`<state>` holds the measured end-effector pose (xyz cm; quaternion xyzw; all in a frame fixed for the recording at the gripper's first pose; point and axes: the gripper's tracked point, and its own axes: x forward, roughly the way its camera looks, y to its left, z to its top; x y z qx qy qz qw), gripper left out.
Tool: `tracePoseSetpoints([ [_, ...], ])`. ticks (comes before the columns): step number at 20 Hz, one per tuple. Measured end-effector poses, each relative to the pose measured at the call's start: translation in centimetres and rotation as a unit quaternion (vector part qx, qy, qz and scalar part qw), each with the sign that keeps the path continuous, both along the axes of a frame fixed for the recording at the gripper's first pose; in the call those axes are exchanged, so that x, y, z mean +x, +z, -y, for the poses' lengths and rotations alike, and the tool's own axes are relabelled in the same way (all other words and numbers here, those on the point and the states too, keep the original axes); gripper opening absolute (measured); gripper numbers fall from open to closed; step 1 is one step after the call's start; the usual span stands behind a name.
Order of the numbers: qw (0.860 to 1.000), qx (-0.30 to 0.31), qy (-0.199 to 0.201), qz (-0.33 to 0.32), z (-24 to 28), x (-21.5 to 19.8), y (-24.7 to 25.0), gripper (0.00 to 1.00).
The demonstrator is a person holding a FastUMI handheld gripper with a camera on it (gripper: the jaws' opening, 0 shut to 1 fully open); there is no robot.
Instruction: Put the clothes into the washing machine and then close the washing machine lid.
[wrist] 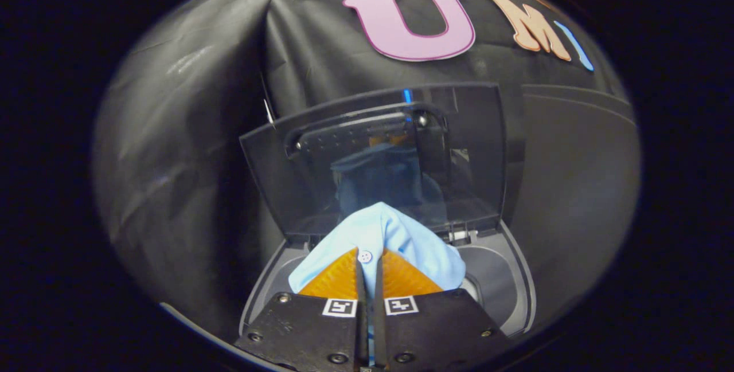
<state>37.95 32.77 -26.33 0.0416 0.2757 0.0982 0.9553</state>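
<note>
Fabric bunches between the fingers of your hand-held gripper (370,263): a pale blue shirt of soft cloth (395,234), with one small white button (364,256) sitting right at the fingertips. Your two fingers are pressed nearly together, with just a thin slit between them, and both pinch a fold of the shirt. The cloth rises in a rounded peak just ahead of the fingertips and spills to either side of them, further on the right, where it drapes down in smooth folds.

You hold the shirt over the open top of the grey washing machine (516,280). Its curved light grey rim shows on both sides of the cloth, and a bit of the inner opening shows to the right of the shirt. Whether the cloth touches the rim you cannot tell from here.

Beyond the shirt, the machine's dark, glossy, see-through lid (287,171) stands raised, nearly upright, hinged at the far edge. A dim blue reflection of the shirt shows in its panel.
</note>
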Motion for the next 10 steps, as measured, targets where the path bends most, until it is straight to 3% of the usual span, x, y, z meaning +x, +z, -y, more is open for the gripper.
tracePoseSetpoints([
  [6,0.996,-0.021,-0.024,-0.085,1.1,-1.1,-6.6,0.04],
  [10,0.994,-0.031,-0.028,-0.105,1.4,-1.7,-8.2,0.07],
])
